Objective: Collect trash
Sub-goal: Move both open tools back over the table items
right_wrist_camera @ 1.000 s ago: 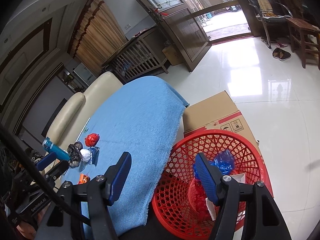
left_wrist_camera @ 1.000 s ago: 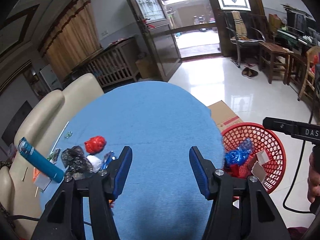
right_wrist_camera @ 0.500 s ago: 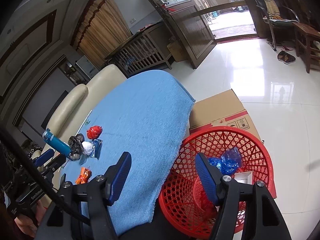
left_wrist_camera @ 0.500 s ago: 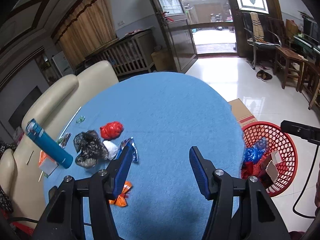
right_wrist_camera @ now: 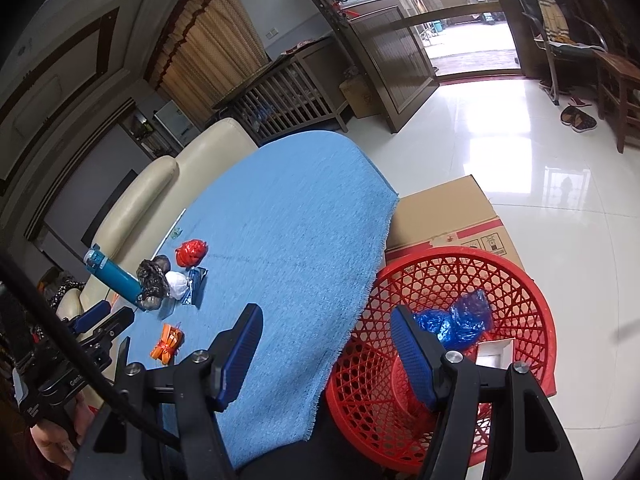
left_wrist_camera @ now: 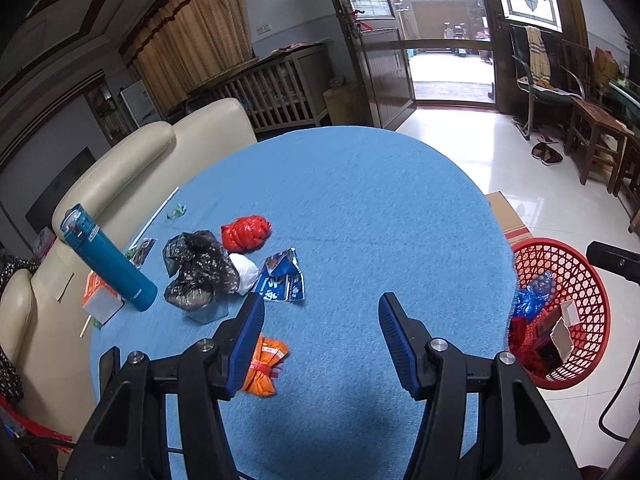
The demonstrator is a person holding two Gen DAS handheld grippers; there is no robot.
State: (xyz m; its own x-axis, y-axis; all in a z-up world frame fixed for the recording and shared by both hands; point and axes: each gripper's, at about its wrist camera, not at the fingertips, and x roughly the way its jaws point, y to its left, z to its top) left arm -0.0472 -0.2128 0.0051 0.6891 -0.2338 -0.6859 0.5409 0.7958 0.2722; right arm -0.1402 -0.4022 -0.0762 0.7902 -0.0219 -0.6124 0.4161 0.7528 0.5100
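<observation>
Trash lies on the blue tablecloth [left_wrist_camera: 360, 208]: a red bag [left_wrist_camera: 245, 233], a black crumpled bag [left_wrist_camera: 198, 268], a white wad [left_wrist_camera: 245, 272], a blue wrapper [left_wrist_camera: 282, 278] and an orange packet [left_wrist_camera: 264, 364], which also shows in the right wrist view [right_wrist_camera: 167, 342]. My left gripper [left_wrist_camera: 320, 344] is open and empty above the table, with the orange packet beside its left finger. My right gripper [right_wrist_camera: 326, 354] is open and empty over the table edge and the red basket [right_wrist_camera: 528, 292]. The basket [left_wrist_camera: 588, 280] holds a blue bag [right_wrist_camera: 456, 322] and other trash.
A teal bottle [left_wrist_camera: 106, 258] lies at the table's left beside a small orange and white box [left_wrist_camera: 98, 300]. A cream sofa [left_wrist_camera: 132, 168] stands behind the table. A cardboard box [right_wrist_camera: 440, 212] lies behind the basket. Chairs [left_wrist_camera: 592, 136] stand at the far right.
My left gripper has pulled back and up, so the trash pile and the orange packet have come into view. My right gripper has shifted slightly, still over the basket's edge.
</observation>
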